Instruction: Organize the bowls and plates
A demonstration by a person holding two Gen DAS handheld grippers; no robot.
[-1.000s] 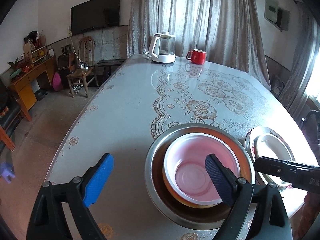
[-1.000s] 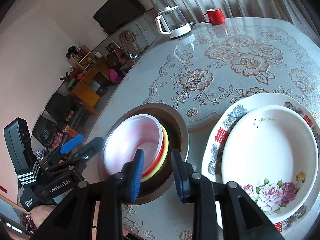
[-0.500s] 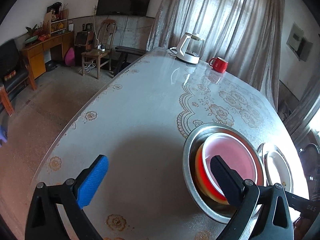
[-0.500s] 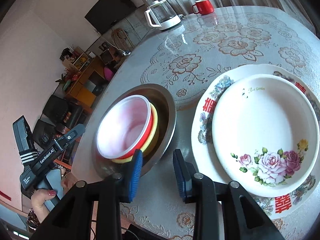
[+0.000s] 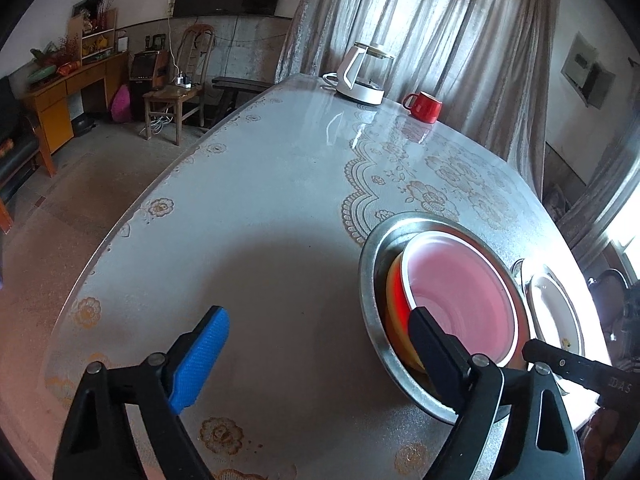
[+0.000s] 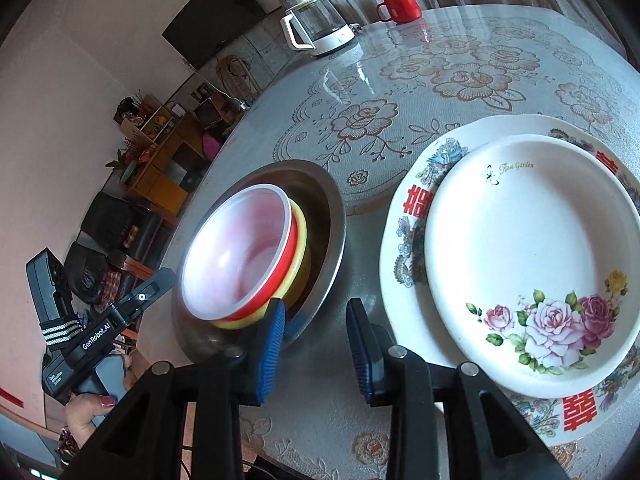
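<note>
Seeing: two stacks on the table [image 6: 460,68], both our grippers empty.
Bowls: clear bowl [image 6: 236,256] in red bowl [image 6: 291,249] in yellow bowl [image 6: 301,258], all in our steel basin [image 6: 332,216].
Plates: white plate [image 6: 532,256] on patterned plate [image 6: 416,204], just right of the basin.
Left gripper [image 5: 316,344]: fingers spread wide, above the table beside the basin.
Right gripper [image 6: 316,344]: fingers part-spread, gripping nothing, between basin and plates.
Far end: kettle [image 6: 316,26], mug [image 6: 400,7].

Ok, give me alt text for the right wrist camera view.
The open right gripper hovers empty over a floral table, between a steel basin holding nested clear, red and yellow bowls and a rose-patterned plate stacked on a larger plate. A kettle and red mug stand at the far edge.
</note>
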